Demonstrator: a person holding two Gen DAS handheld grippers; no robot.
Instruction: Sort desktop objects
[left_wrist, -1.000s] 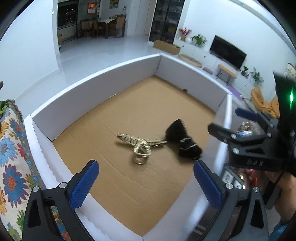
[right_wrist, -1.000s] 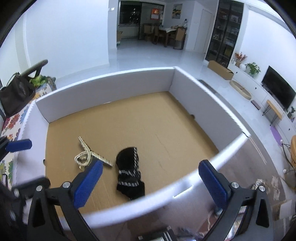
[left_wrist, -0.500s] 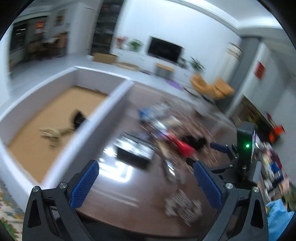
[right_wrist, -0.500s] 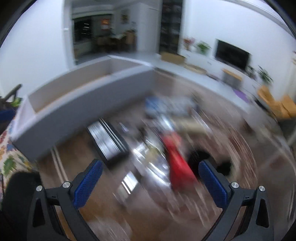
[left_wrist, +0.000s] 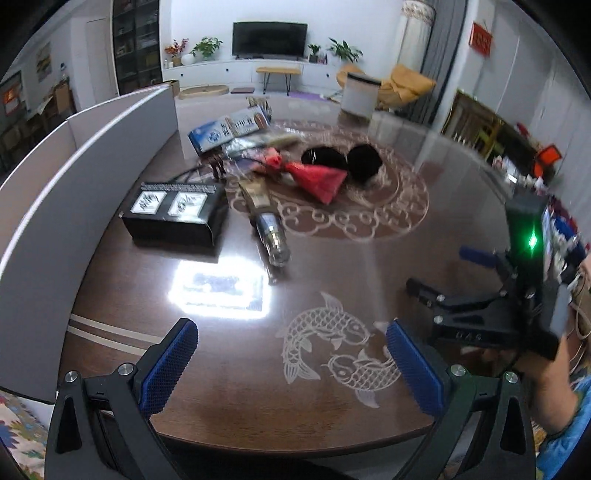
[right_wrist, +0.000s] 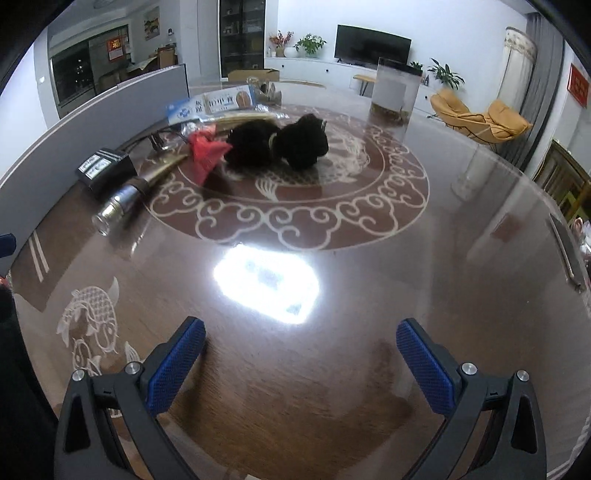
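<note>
A pile of objects lies on the dark glossy table (left_wrist: 332, 280): a black box (left_wrist: 173, 214), a clear bottle on its side (left_wrist: 271, 236), a red pouch (left_wrist: 317, 177), two black fuzzy items (left_wrist: 341, 160) and a blue-white packet (left_wrist: 229, 129). The pile also shows in the right wrist view: black fuzzy items (right_wrist: 280, 142), red pouch (right_wrist: 205, 151), bottle (right_wrist: 123, 205), black box (right_wrist: 105, 170). My left gripper (left_wrist: 291, 365) is open and empty over the near table. My right gripper (right_wrist: 299, 363) is open and empty; it also shows at right in the left wrist view (left_wrist: 439, 273).
The white wall of the sorting box (left_wrist: 66, 177) stands along the left of the table. A clear container (right_wrist: 393, 92) stands at the far side. A bright lamp glare (right_wrist: 266, 282) lies on the tabletop.
Both grippers have swung from over the cardboard-floored box to the right, over the table with the object pile. Both stay open and empty.
</note>
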